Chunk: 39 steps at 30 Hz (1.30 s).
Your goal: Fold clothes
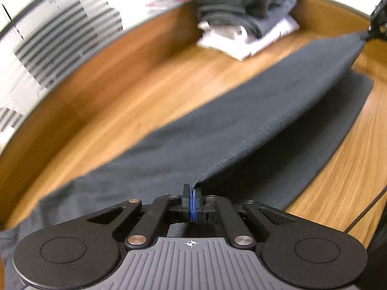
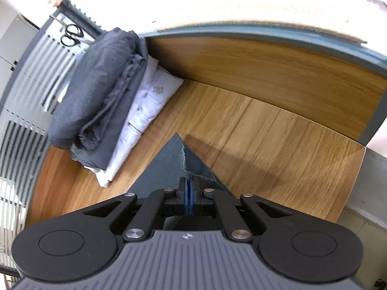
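Note:
A dark grey garment (image 1: 241, 120) lies on the wooden table (image 1: 145, 91), one layer lifted and stretched taut above the layer below. My left gripper (image 1: 192, 189) is shut on its near edge. My right gripper (image 2: 188, 181) is shut on the garment's far corner (image 2: 169, 164); in the left wrist view it shows at the top right (image 1: 373, 27), holding that corner up.
A stack of folded clothes (image 2: 101, 101), dark grey on top and white shirts below, stands at the table's back; it also shows in the left wrist view (image 1: 246, 17). A raised wooden back panel (image 2: 266, 72) borders the table. Scissors (image 2: 71, 35) lie beyond the stack.

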Motion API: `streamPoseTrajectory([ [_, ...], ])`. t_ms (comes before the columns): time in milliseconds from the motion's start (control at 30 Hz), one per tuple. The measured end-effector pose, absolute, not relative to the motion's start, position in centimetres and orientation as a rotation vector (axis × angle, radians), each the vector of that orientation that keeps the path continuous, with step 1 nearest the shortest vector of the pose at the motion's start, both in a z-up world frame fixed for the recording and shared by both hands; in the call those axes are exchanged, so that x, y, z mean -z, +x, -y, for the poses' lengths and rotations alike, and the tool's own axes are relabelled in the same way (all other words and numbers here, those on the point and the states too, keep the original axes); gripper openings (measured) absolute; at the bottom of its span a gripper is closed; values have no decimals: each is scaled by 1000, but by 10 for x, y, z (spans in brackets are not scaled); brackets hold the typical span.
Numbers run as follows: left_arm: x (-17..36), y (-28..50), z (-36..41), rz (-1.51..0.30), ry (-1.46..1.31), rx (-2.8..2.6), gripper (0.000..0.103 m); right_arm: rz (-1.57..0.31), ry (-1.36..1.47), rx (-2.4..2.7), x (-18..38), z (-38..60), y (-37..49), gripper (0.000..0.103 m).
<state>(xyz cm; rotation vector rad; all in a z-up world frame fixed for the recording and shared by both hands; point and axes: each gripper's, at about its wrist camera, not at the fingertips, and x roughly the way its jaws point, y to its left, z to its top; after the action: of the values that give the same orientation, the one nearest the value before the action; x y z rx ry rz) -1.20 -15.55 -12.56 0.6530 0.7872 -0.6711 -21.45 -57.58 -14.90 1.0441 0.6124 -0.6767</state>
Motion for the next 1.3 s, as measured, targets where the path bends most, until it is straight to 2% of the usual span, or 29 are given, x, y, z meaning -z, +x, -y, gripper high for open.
streamPoseTrajectory([
  [100,128,-18,155,-801,700,706,3,-635,1046,686,156,572,-219,2],
  [400,184,-33,168,-907,783,715,4,-770,1056,729,203,565,-227,3],
  [467,184,-33,166,-910,775,721,5,-802,998,738,201,562,-225,8],
  [533,182,-33,164,-914,761,726,13,-814,968,766,197,559,-229,35],
  [567,180,-32,162,-916,753,728,18,-812,970,782,196,558,-233,41],
  [733,175,-33,157,-917,723,710,21,-808,1050,814,207,558,-248,46],
  [833,169,-35,154,-910,700,696,23,-808,1082,799,217,555,-242,46],
  [900,163,-36,148,-899,674,680,33,-805,1070,790,221,553,-233,46],
  [1000,156,-28,136,-908,602,652,37,-789,1049,800,223,548,-223,42],
  [1067,150,-24,125,-926,541,620,38,-778,1032,824,223,546,-218,13],
  [1100,147,-21,119,-936,513,600,38,-772,1023,836,224,545,-216,6],
  [1300,132,-10,90,-984,384,492,39,-736,891,924,214,544,-210,5],
])
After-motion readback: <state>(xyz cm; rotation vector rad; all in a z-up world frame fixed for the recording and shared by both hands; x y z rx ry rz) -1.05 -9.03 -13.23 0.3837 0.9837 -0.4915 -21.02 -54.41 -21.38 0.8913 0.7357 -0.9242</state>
